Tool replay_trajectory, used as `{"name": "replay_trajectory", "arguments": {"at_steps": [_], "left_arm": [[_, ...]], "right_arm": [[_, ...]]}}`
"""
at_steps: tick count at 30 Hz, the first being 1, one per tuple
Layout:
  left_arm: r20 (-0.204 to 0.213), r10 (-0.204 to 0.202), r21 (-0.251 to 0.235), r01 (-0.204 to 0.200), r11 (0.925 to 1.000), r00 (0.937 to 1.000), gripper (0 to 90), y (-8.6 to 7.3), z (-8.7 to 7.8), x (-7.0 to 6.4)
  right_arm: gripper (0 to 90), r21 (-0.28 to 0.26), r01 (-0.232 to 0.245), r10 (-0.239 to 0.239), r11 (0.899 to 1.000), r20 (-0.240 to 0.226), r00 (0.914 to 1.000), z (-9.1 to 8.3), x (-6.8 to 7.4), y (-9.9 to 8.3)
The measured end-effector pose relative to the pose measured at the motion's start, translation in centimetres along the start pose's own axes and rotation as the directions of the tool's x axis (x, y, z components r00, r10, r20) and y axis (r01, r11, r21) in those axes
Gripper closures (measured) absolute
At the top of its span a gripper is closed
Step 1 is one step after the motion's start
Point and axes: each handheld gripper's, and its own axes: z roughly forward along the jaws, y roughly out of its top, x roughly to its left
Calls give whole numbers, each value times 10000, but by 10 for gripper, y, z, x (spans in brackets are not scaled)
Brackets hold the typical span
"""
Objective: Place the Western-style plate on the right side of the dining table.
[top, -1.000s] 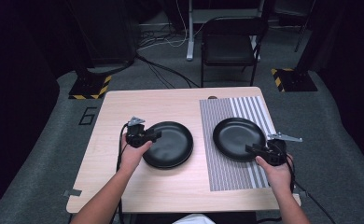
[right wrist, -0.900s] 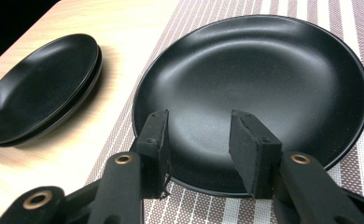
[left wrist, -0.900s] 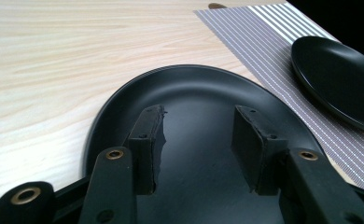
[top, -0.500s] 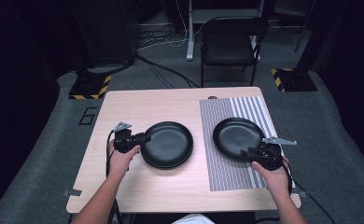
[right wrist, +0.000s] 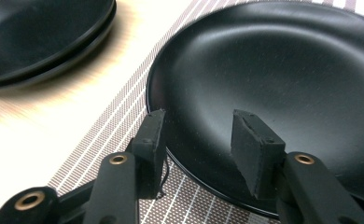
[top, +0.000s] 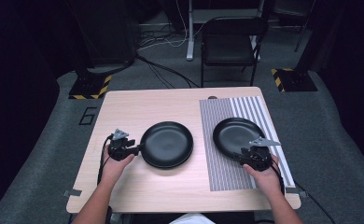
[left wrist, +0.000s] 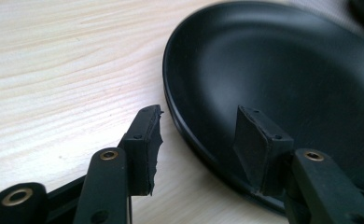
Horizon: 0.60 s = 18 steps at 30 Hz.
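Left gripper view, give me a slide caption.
Open left tool straddling the near rim of a black plate on the wooden table.

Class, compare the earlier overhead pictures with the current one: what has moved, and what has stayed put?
The left gripper slid out to the left plate's left edge, jaws open astride the rim. The right gripper stayed at the right plate's near rim, jaws open. Both plates and the striped mat kept their places.

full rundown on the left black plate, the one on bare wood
The left black plate is round, shallow and glossy, with a raised rim and nothing in it. In the right gripper view its edge looks doubled, perhaps two stacked. It lies flat on the bare wooden table, apart from the striped mat. The left gripper stands open, jaws straddling its near rim; contact is unclear.
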Motion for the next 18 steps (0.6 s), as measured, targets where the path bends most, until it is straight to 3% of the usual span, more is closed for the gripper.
{"name": "replay_trajectory", "arguments": {"at_steps": [1,3,10,14,18], "left_arm": [[113,211,61,-212,9998,9997,503,-1,1,0],[173,226,135,-229,9996,9996,499,-3,2,1],[-26,-46,134,47,9999,10000,482,-6,2,8],[-181,-344,36,345,9994,9992,471,-6,2,16],[-472,-520,-37,519,9986,9975,453,-7,4,23]], "right_arm": [[550,32,5,-5,10000,-58,10000,2,0,-1],[555,130,-197,200,9997,-241,9995,8,-1,-3],[549,-105,-397,392,9992,-433,9983,7,-3,-4],[534,-184,-399,392,9990,-347,9986,3,-5,-4],[531,-547,-289,294,9981,87,9995,-8,-9,-5]]}}
